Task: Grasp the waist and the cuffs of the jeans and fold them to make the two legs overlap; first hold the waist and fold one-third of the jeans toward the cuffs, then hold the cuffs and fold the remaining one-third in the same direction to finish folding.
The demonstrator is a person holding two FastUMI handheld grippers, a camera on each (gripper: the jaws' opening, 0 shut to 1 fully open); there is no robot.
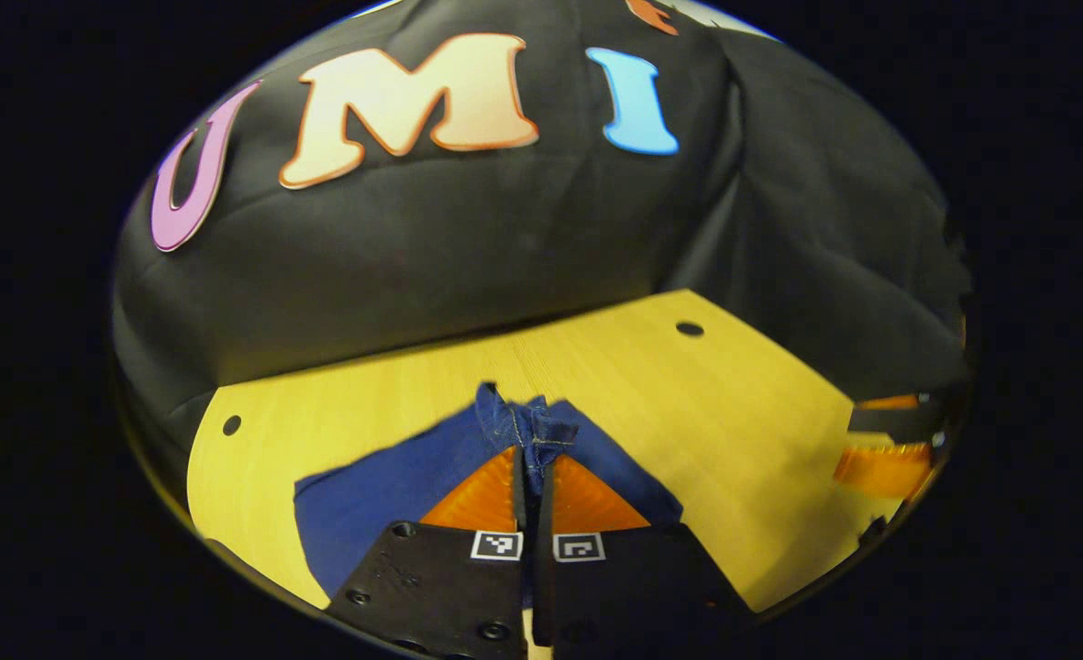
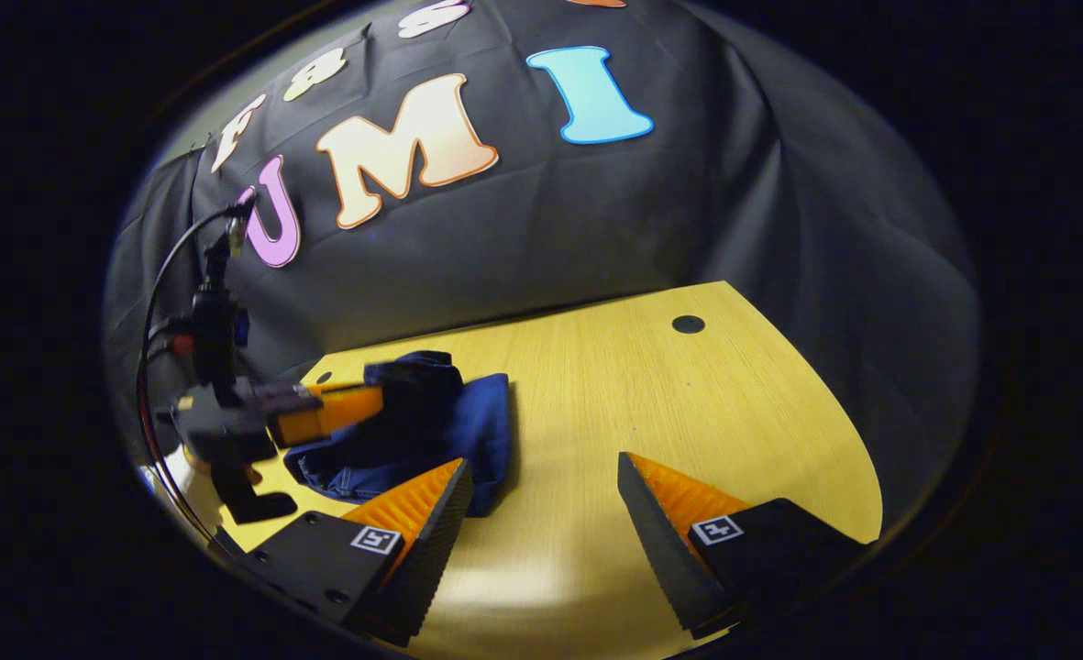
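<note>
Left gripper (image 1: 534,458): fingers clenched together on a bunched seam of the jeans (image 1: 376,486), fabric pinched between both pads and poking up past the tips. Rest of the denim is seen draped below and to both sides of the fingers, lying on the tabletop (image 1: 688,403).

In the right gripper view the jeans (image 2: 477,431) are seen as a folded, rumpled heap near the tabletop's (image 2: 734,412) left edge, one end lifted off the wood where it is gripped by the left gripper (image 2: 371,394). Which part of the garment is held cannot be told.

Right gripper (image 2: 546,481): released, fingers spread wide, bare wood between them. Its left finger (image 2: 431,500) is seen just beside the near edge of the heap; contact cannot be told. In the left gripper view the right gripper (image 1: 889,449) is seen at the tabletop's right edge, well apart from the denim.

Round holes are seen near the far right corner (image 2: 688,324) and the left edge (image 1: 231,425).
</note>
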